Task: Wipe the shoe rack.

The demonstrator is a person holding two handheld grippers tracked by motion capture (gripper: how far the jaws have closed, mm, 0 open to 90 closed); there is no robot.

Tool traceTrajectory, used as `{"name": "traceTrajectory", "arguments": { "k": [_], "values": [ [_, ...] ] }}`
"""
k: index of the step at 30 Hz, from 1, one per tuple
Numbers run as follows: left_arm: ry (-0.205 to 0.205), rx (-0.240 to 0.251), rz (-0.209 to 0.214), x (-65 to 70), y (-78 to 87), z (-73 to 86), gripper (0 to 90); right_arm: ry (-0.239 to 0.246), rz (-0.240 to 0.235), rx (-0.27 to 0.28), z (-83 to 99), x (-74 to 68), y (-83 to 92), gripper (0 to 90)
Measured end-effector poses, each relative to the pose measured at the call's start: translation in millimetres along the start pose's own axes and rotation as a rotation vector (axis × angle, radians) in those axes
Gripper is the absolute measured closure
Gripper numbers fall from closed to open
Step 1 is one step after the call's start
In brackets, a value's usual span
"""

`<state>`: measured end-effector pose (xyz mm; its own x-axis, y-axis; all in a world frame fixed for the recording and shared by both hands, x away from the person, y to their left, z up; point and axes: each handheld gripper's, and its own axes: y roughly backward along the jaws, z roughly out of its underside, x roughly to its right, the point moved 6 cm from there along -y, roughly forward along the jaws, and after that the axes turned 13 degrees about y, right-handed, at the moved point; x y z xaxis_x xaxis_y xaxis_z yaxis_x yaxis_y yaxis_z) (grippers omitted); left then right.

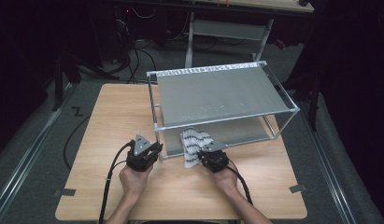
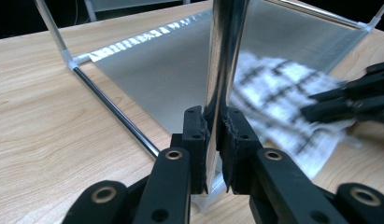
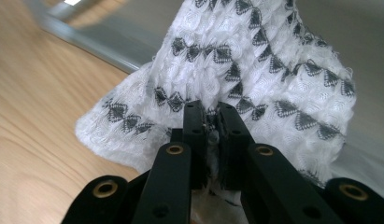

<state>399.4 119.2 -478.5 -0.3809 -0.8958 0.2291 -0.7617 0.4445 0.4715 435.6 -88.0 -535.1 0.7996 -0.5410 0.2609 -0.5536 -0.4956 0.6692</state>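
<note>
Right gripper (image 1: 206,152) pinches a white patterned cloth (image 1: 194,142) at the rack's (image 1: 217,91) near lower shelf; left gripper (image 1: 152,145) clamps the rack's post (image 2: 224,60). Wiping seems underway.

A wooden table (image 1: 110,140) holds a metal rack (image 1: 222,93) with two grey shelves, standing toward two o'clock. A white cloth with black marks (image 1: 193,145) lies half on the low shelf and half on the table, near the middle.
</note>
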Motion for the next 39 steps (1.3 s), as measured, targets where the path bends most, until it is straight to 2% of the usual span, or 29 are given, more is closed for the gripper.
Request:
{"name": "traceTrajectory", "arguments": {
  "k": [2, 7, 10, 12, 13, 14, 15, 16, 17, 18, 19, 22, 25, 27, 28, 29, 30, 31, 32, 33, 34, 35, 36, 38, 39],
  "values": [
    [-0.001, -0.004, 0.0, 0.0, 0.0, -0.2, 80.8, 0.018, -0.03, 0.001, -13.1, -10.6, -7.5, 84.0],
    [0.002, 0.0, 0.001, -0.1, 0.1, 0.0, 80.7, 0.031, -0.049, 0.014, -24.6, -17.3, -14.3, 84.1],
    [-0.004, -0.005, -0.001, -0.1, 0.2, -0.1, 80.8, 0.036, -0.034, 0.011, -19.4, -11.6, -11.2, 84.0],
    [-0.005, -0.006, -0.001, -0.1, 0.1, -0.2, 80.9, 0.014, -0.01, 0.003, -9.9, 0.6, -5.6, 84.0],
    [-0.005, -0.006, -0.001, -0.1, 0.1, -0.2, 80.9, 0.014, -0.01, 0.003, -9.9, 0.6, -5.6, 84.0],
    [-0.008, -0.006, 0.0, -0.3, 0.2, -0.2, 80.9, -0.021, 0.024, -0.013, 2.5, 18.1, 2.5, 84.1],
    [-0.008, -0.006, 0.0, -0.3, 0.2, -0.2, 80.9, -0.021, 0.024, -0.013, 2.5, 18.1, 2.5, 84.1],
    [-0.008, -0.006, 0.0, -0.3, 0.2, -0.2, 80.9, -0.041, 0.042, -0.022, 9.5, 28.2, 7.0, 84.1],
    [-0.006, -0.004, 0.0, -0.2, 0.1, -0.2, 80.9, -0.074, 0.086, -0.043, 24.3, 49.3, 16.1, 84.1],
    [-0.006, -0.004, 0.0, -0.2, 0.1, -0.2, 80.9, -0.074, 0.086, -0.043, 24.3, 49.3, 16.1, 84.1],
    [-0.005, -0.004, 0.0, -0.2, 0.1, -0.2, 80.9, -0.104, 0.129, -0.067, 39.6, 69.8, 25.4, 84.1],
    [-0.002, -0.004, 0.004, -0.5, 0.2, -0.1, 80.9, -0.146, 0.199, -0.11, 62.9, 99.8, 39.9, 84.1],
    [-0.002, -0.006, 0.004, -0.4, 0.2, -0.1, 80.9, -0.214, 0.258, -0.135, 85.5, 129.1, 53.5, 84.1],
    [-0.003, -0.007, 0.004, -0.1, 0.4, -0.1, 80.9, -0.258, 0.293, -0.148, 97.4, 143.9, 60.5, 84.1],
    [-0.003, -0.007, 0.004, -0.1, 0.4, -0.1, 80.9, -0.258, 0.293, -0.148, 97.4, 143.9, 60.5, 84.1],
    [-0.006, -0.011, 0.004, -0.1, 0.8, 0.0, 80.9, -0.32, 0.334, -0.167, 111.0, 161.2, 68.7, 84.1],
    [-0.007, -0.011, 0.004, 0.1, 0.9, 0.1, 80.9, -0.34, 0.348, -0.175, 116.2, 168.2, 71.9, 84.1],
    [-0.007, -0.011, 0.004, 0.1, 0.9, 0.1, 80.9, -0.34, 0.348, -0.175, 116.2, 168.2, 71.9, 84.1],
    [-0.006, -0.01, 0.003, 0.3, 0.8, 0.2, 80.9, -0.357, 0.391, -0.195, 126.0, 181.5, 78.5, 84.1],
    [-0.006, -0.01, 0.003, 0.3, 0.8, 0.2, 80.9, -0.35, 0.418, -0.206, 130.4, 188.0, 81.8, 84.1],
    [-0.005, -0.009, 0.002, 0.4, 0.8, 0.2, 80.9, -0.369, 0.426, -0.208, 133.7, 192.1, 84.2, 84.3],
    [-0.005, -0.009, 0.002, 0.4, 0.8, 0.2, 80.9, -0.398, 0.435, -0.21, 135.6, 193.8, 86.4, 84.3],
    [-0.003, -0.008, 0.003, 0.4, 0.9, 0.3, 80.9, -0.405, 0.437, -0.206, 137.0, 195.3, 88.2, 84.4],
    [-0.002, -0.007, 0.003, 0.4, 0.9, 0.4, 80.8, -0.413, 0.435, -0.203, 137.5, 194.9, 88.6, 84.4],
    [0.0, -0.003, 0.006, 0.3, 0.8, 0.7, 80.7, -0.401, 0.428, -0.202, 137.4, 191.2, 86.5, 84.5]
  ]
}}
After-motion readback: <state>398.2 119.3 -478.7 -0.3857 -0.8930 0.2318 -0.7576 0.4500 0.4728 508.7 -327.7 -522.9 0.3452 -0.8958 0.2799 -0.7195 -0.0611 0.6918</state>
